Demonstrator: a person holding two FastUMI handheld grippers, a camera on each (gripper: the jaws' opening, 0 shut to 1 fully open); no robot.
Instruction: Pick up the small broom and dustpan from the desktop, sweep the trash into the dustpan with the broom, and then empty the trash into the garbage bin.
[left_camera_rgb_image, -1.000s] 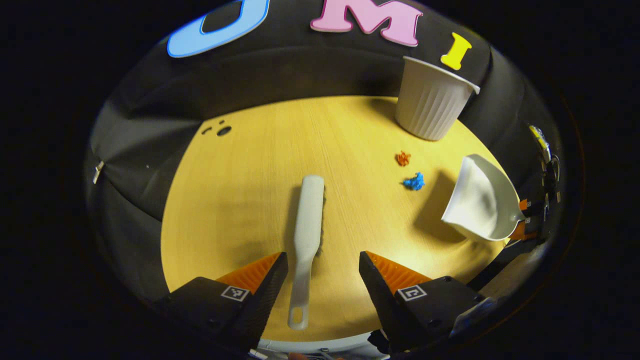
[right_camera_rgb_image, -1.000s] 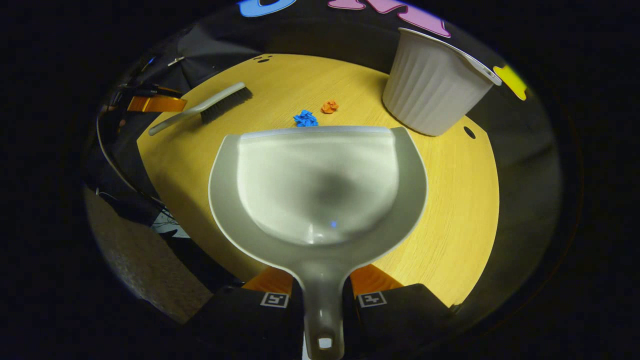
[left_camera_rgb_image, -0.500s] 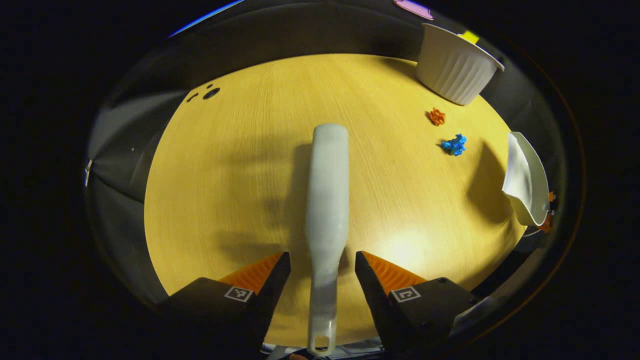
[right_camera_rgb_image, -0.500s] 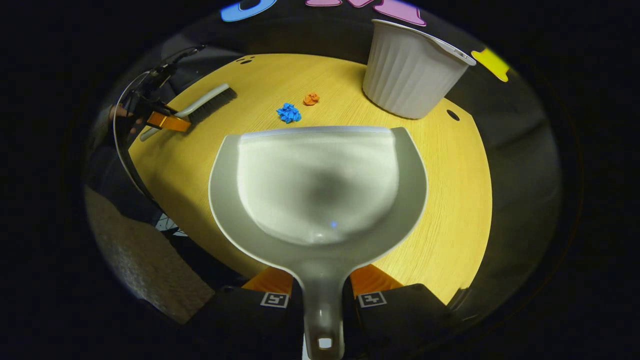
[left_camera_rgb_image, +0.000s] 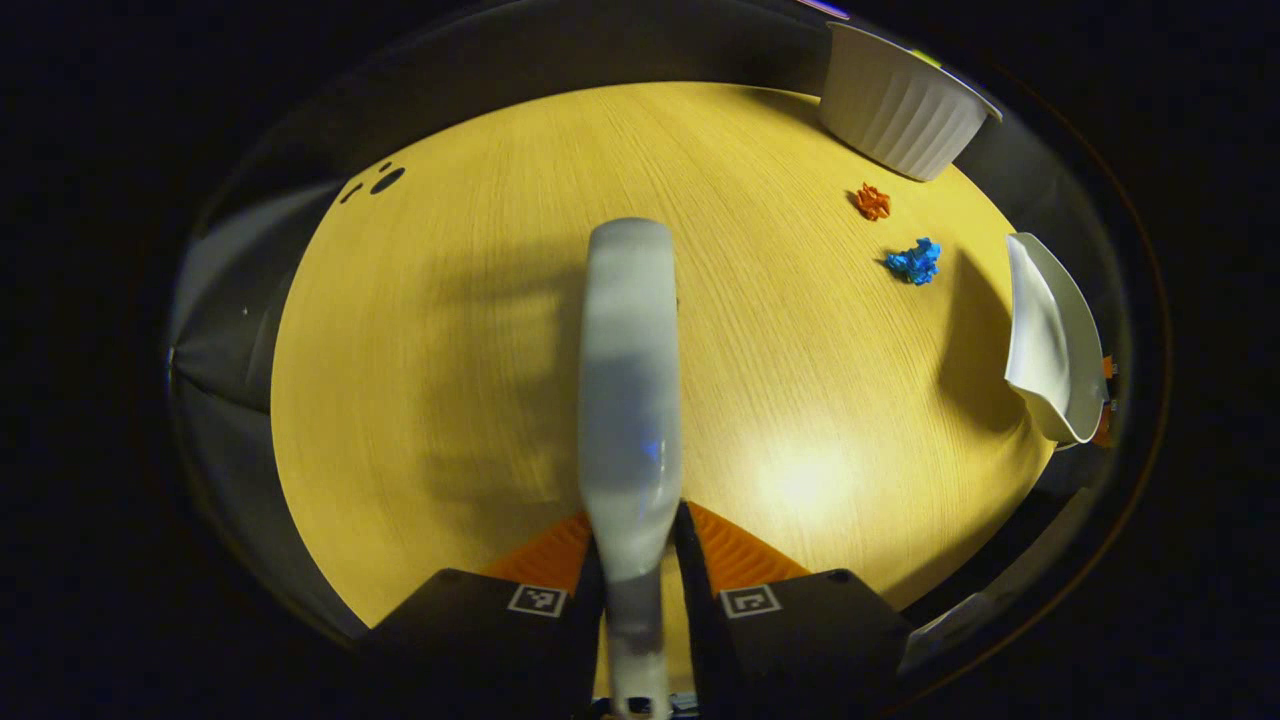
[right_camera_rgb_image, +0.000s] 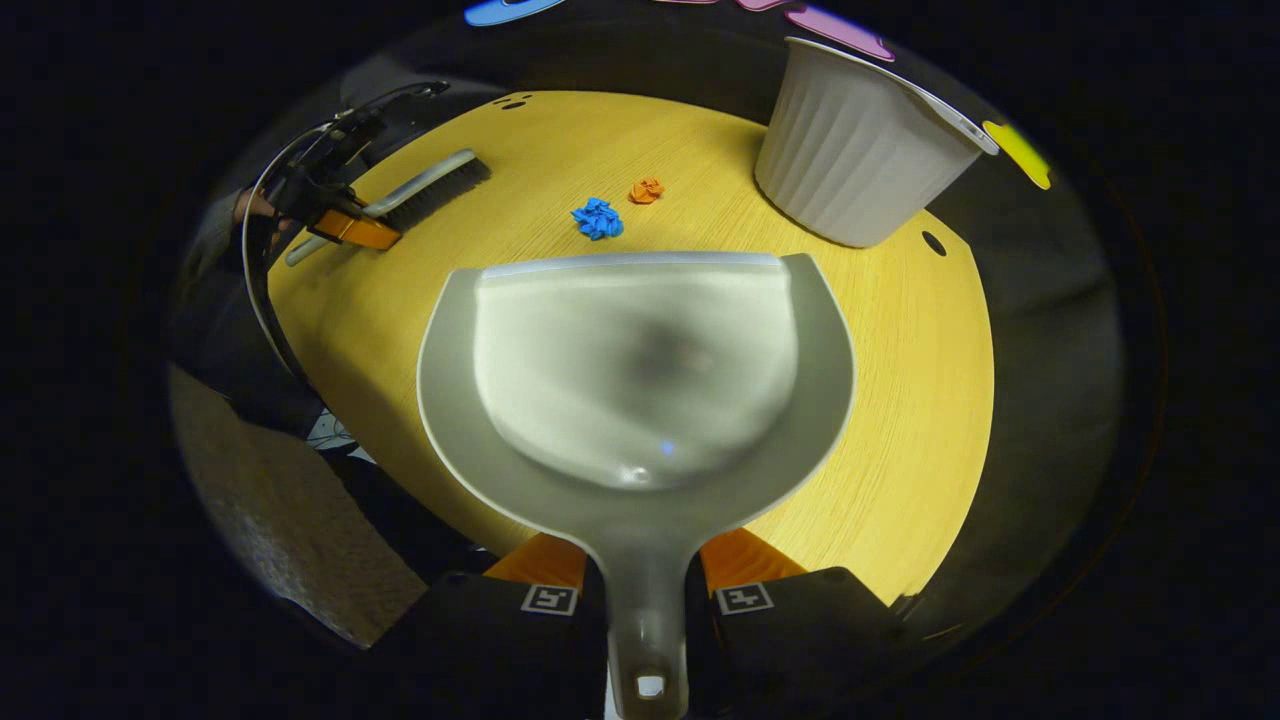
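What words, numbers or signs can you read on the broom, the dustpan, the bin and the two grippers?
No readable words or numbers on any of them.
broom, dustpan, bin: plain surfaces, no print visible.
left gripper and right gripper: each carries small square black-and-white coded markers, which are patterns, not text.

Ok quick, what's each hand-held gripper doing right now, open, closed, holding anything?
Left hand-held gripper: closed on the broom handle.
Right hand-held gripper: closed on the dustpan handle.
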